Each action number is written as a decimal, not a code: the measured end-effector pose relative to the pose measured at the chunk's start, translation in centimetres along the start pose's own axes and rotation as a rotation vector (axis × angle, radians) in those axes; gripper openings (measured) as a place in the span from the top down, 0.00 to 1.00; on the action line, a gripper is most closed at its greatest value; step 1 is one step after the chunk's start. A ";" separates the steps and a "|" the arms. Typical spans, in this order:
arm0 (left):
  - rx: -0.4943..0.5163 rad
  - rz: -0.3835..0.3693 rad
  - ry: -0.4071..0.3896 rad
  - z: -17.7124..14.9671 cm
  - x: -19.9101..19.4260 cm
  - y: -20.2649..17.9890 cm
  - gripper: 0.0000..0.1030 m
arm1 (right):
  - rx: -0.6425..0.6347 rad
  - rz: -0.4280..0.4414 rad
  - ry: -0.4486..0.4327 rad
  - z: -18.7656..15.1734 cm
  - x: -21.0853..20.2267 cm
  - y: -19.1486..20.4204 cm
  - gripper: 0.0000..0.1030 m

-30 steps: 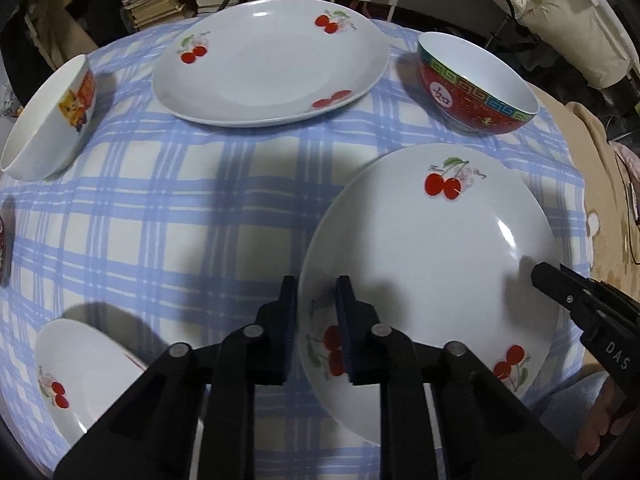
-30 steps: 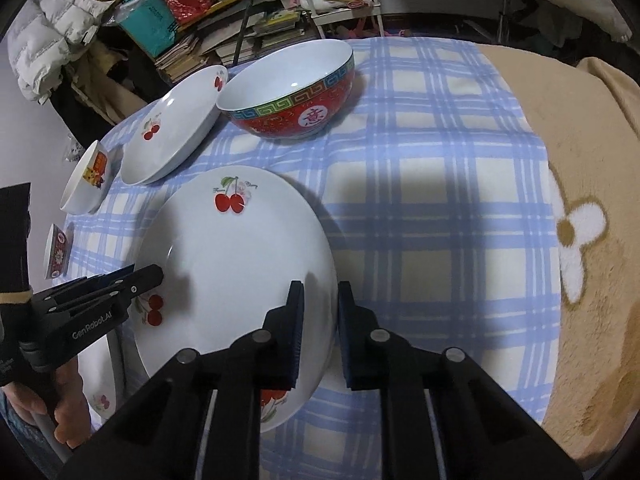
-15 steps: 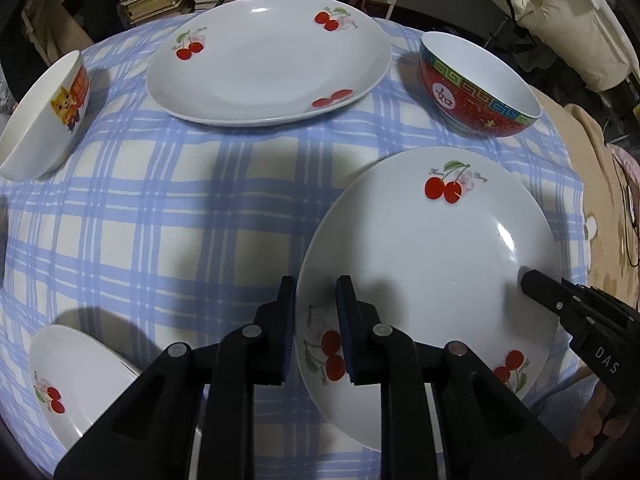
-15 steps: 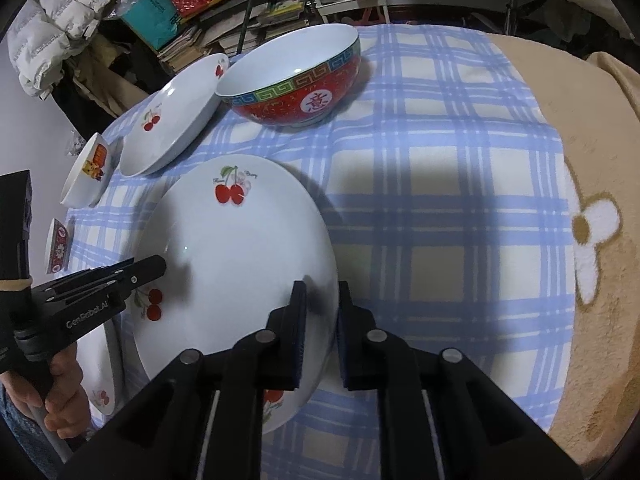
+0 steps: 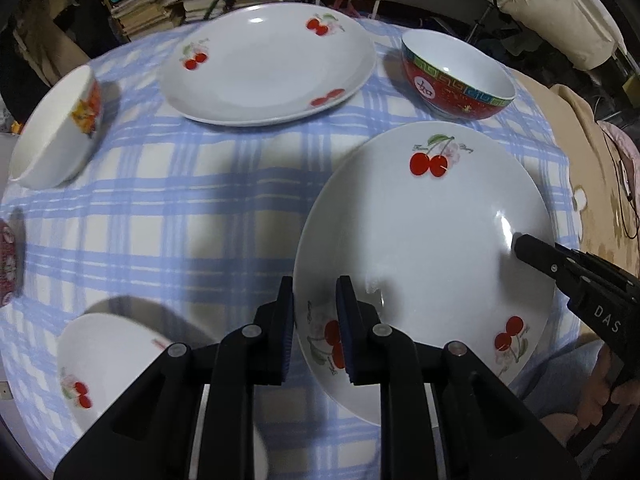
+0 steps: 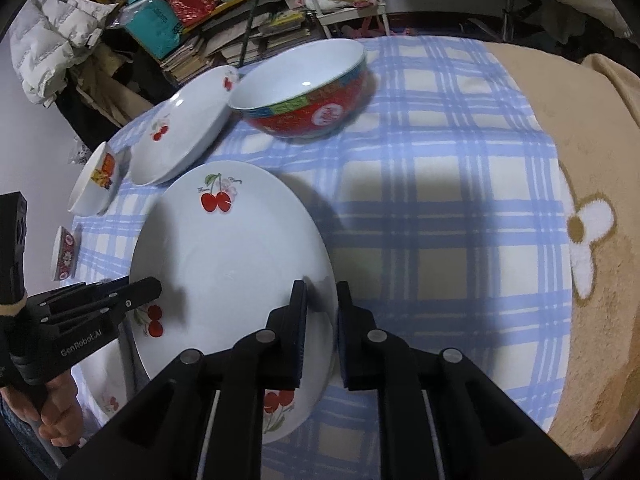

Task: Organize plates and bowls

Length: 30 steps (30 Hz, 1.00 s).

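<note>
A large white cherry plate (image 5: 424,240) (image 6: 232,256) hangs tilted just above the blue checked cloth, held by its rim from two sides. My left gripper (image 5: 316,312) (image 6: 152,288) is shut on the near left rim. My right gripper (image 6: 322,312) (image 5: 520,244) clamps the opposite rim; its jaws are opening slightly, and the rim still sits between the pads. A second large cherry plate (image 5: 264,64) (image 6: 180,136) lies at the back. A red patterned bowl (image 5: 456,76) (image 6: 308,92) stands beside it.
A white bowl with a cartoon print (image 5: 56,128) (image 6: 94,180) stands at the left. A small cherry plate (image 5: 112,360) lies near the front left edge, and a small red cup (image 6: 64,254) at the far left. A beige flowered blanket (image 6: 580,160) covers the right side. Cluttered shelves stand behind the table.
The held plate has risen a little off the cloth with both grippers, mostly on the left side. Its shadow has grown. More of the small plate shows at the front left.
</note>
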<state>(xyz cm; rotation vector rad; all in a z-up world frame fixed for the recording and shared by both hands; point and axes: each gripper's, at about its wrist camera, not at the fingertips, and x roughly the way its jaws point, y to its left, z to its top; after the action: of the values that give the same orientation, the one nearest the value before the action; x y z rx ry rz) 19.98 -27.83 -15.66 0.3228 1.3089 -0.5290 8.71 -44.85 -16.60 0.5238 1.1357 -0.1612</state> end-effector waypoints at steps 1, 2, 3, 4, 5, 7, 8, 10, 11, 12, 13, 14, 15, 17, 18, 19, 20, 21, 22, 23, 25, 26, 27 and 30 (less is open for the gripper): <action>-0.004 -0.002 -0.006 -0.5 -0.4 0.3 0.81 | -0.007 0.001 0.001 -0.1 -0.1 0.3 0.84; -0.007 -0.004 -0.011 -0.6 -0.8 0.6 0.81 | -0.012 0.003 0.002 -0.1 -0.1 0.7 0.84; -0.014 -0.004 -0.017 -0.7 -1.4 1.0 0.81 | -0.013 0.010 0.001 -0.2 -0.3 1.1 0.84; -0.019 -0.003 -0.024 -0.9 -1.8 1.2 0.81 | -0.013 0.018 -0.001 -0.3 -0.4 1.4 0.84; -0.021 0.001 -0.030 -1.1 -2.2 1.5 0.81 | -0.015 0.024 -0.003 -0.4 -0.5 1.7 0.84; -0.022 0.012 -0.039 -1.8 -2.8 1.8 0.81 | -0.024 0.033 -0.010 -0.6 -0.9 2.6 0.84; -0.018 0.022 -0.045 -2.1 -3.3 2.0 0.81 | -0.028 0.036 -0.014 -0.6 -1.0 3.0 0.84; -0.013 0.037 -0.050 -2.9 -4.1 2.4 0.81 | -0.046 0.041 -0.028 -0.9 -1.5 3.9 0.84; -0.008 0.050 -0.053 -3.3 -4.4 2.7 0.81 | -0.069 0.042 -0.040 -1.0 -1.7 4.5 0.84; -0.005 0.067 -0.063 -3.8 -4.8 2.9 0.81 | -0.081 0.045 -0.046 -1.1 -1.9 4.9 0.84; -0.003 0.078 -0.070 -4.2 -5.0 3.4 0.81 | -0.091 0.052 -0.052 -1.3 -2.1 5.5 0.84; -0.006 0.083 -0.073 -4.4 -5.2 3.8 0.81 | -0.100 0.068 -0.058 -1.4 -2.2 6.0 0.84; -0.023 0.081 -0.079 -4.9 -5.6 4.4 0.81 | -0.102 0.078 -0.060 -1.6 -2.4 6.3 0.84; -0.044 0.072 -0.084 -5.6 -6.0 5.2 0.81 | -0.116 0.087 -0.061 -1.9 -2.5 7.3 0.84; -0.055 0.073 -0.088 -6.0 -6.3 5.7 0.81 | -0.123 0.087 -0.059 -1.9 -2.5 7.7 0.84; -0.061 0.077 -0.091 -6.2 -6.5 6.1 0.81 | -0.131 0.088 -0.056 -2.1 -2.4 8.2 0.84; -0.068 0.086 -0.095 -6.6 -6.8 6.5 0.81 | -0.136 0.093 -0.053 -2.2 -2.4 8.6 0.84; -0.073 0.090 -0.097 -6.9 -7.1 6.8 0.81 | -0.139 0.103 -0.048 -2.4 -2.2 9.1 0.84; -0.077 0.091 -0.099 -7.1 -7.2 7.0 0.81 | -0.143 0.108 -0.045 -2.6 -2.1 9.5 0.84; -0.086 0.091 -0.098 -7.5 -7.5 7.6 0.81 | -0.149 0.112 -0.044 -2.7 -2.1 10.0 0.84; -0.102 0.095 -0.092 -8.1 -7.8 8.4 0.81 | -0.166 0.119 -0.044 -3.1 -2.0 11.0 0.84; -0.106 0.096 -0.087 -8.3 -7.9 8.6 0.81 | -0.177 0.122 -0.045 -3.2 -2.0 11.6 0.84; -0.110 0.098 -0.079 -8.6 -8.0 9.0 0.81 | -0.186 0.124 -0.047 -3.4 -2.0 12.0 0.84; -0.125 0.097 -0.076 -9.6 -8.3 10.2 0.81 | -0.191 0.130 -0.061 -3.9 -2.2 13.1 0.84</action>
<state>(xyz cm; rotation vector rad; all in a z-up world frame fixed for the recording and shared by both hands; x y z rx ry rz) 16.13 -12.81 -10.60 0.2593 1.2403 -0.3726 9.61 -31.88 -11.75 0.4185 1.0422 0.0437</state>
